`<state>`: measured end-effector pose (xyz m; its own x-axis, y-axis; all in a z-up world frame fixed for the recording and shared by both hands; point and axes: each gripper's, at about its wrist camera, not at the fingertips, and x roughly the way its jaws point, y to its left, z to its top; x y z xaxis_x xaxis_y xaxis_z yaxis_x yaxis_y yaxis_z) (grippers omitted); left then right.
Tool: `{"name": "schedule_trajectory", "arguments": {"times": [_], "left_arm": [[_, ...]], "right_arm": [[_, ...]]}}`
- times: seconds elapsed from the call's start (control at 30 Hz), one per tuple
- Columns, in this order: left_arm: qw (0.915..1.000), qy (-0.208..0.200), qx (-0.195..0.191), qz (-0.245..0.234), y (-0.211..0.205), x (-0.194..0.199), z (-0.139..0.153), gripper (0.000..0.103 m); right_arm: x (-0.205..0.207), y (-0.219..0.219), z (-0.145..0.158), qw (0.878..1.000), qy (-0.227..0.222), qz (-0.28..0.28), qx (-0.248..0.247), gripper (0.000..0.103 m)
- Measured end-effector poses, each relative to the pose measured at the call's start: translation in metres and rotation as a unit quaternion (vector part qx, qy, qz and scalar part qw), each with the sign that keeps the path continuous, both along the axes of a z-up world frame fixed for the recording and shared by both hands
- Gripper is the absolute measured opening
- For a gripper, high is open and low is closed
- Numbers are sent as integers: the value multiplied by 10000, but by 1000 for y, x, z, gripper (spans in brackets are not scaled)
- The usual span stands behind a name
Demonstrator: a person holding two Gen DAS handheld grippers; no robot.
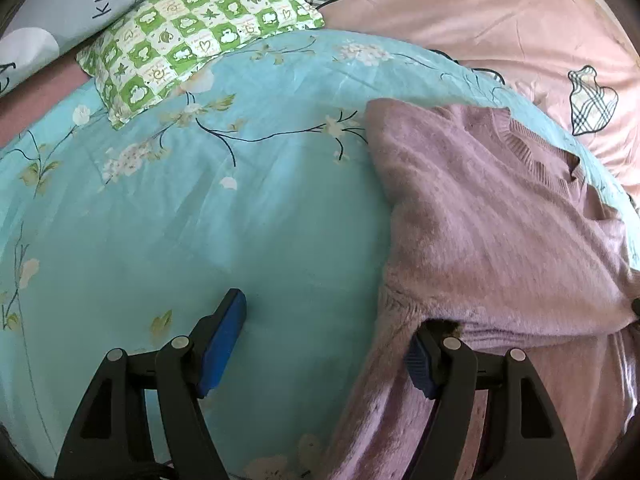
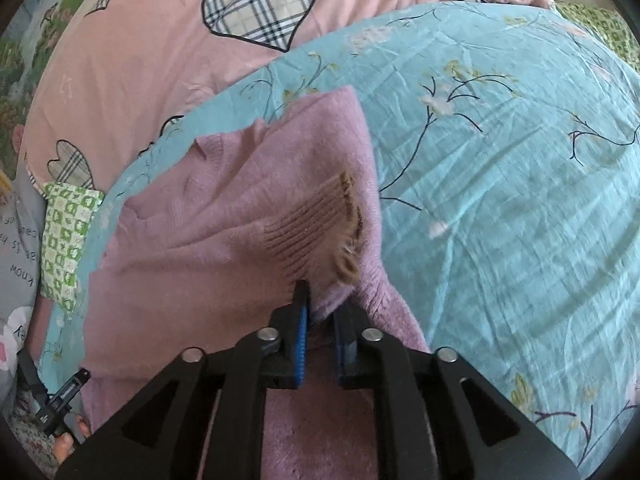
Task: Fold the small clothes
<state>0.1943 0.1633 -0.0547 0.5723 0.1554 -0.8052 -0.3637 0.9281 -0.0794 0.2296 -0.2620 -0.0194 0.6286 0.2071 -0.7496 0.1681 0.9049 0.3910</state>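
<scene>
A fuzzy pink sweater [image 1: 492,216] lies partly folded on a turquoise floral quilt [image 1: 200,208], at the right of the left wrist view. My left gripper [image 1: 328,340] is open; its right finger [image 1: 418,356] sits under the sweater's edge, its left finger [image 1: 224,340] over bare quilt. In the right wrist view my right gripper [image 2: 322,320] is shut on a fold of the sweater [image 2: 224,240] near a ribbed cuff with a brownish frayed trim [image 2: 348,240].
A green checked pillow [image 1: 192,36] and a grey printed pillow [image 1: 60,4] lie at the far left. A pink duvet with plaid hearts [image 2: 152,52] lies behind the quilt. The other gripper's tip [image 2: 64,400] shows at lower left.
</scene>
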Motion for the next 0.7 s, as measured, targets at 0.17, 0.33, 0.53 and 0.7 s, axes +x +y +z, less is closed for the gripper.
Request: {"name": "schedule_trajectory", "arguments": {"times": [0.17, 0.33, 0.53, 0.7], "left_arm": [[9998, 1, -193, 72, 7, -17, 4, 74], [9991, 57, -421, 18, 9, -41, 9, 74], [9988, 4, -425, -262, 2, -82, 23, 72], [9961, -43, -644, -601, 1, -121, 28, 72]], "right_arm": [[-31, -12, 16, 9998, -129, -157, 33, 27], [-77, -21, 33, 9991, -340, -225, 97, 35], [-121, -17, 41, 9989, -454, -64, 32, 44], [-150, -10, 42, 9984, -535, 185, 32, 47]]}}
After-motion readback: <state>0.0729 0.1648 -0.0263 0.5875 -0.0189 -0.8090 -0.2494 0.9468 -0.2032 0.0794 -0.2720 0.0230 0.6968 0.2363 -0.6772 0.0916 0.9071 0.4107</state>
